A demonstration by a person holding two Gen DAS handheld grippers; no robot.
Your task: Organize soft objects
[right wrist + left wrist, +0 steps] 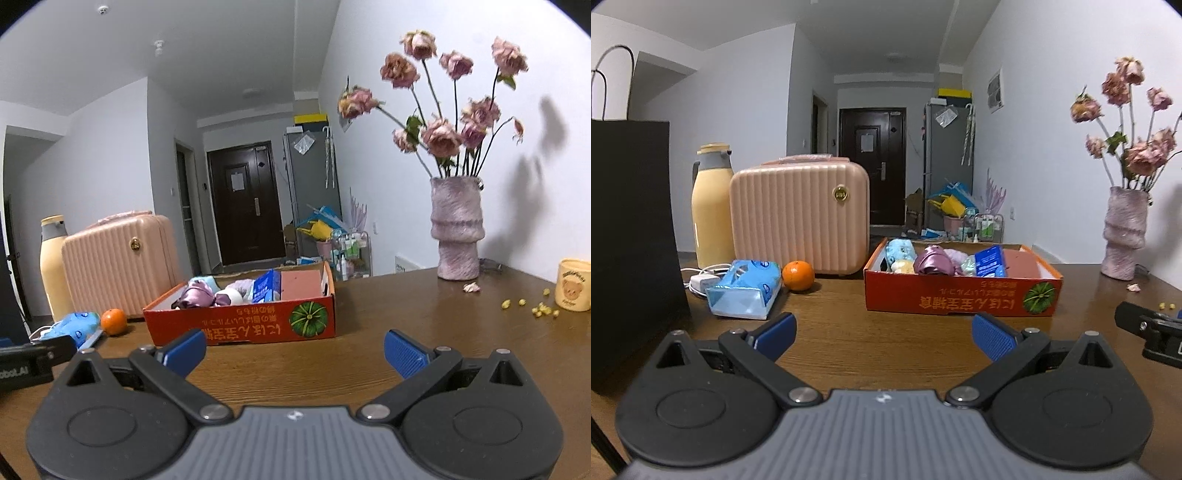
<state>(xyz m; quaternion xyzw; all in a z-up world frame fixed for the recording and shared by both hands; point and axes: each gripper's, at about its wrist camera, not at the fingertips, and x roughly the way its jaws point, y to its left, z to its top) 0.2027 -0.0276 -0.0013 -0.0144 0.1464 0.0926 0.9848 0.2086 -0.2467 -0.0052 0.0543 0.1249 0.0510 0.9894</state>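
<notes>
A red cardboard box stands on the wooden table and holds soft things: a blue and yellow plush, a purple satin bundle, and a blue pack. A blue tissue pack lies on the table left of the box. My left gripper is open, low over the table in front of the box, with nothing between its fingers. My right gripper is open too, empty, in front of the box's right part.
A pink ribbed case, a yellow flask, an orange and a white charger are at the left. A black paper bag stands far left. A vase of dried roses, a bear mug and yellow crumbs are at the right.
</notes>
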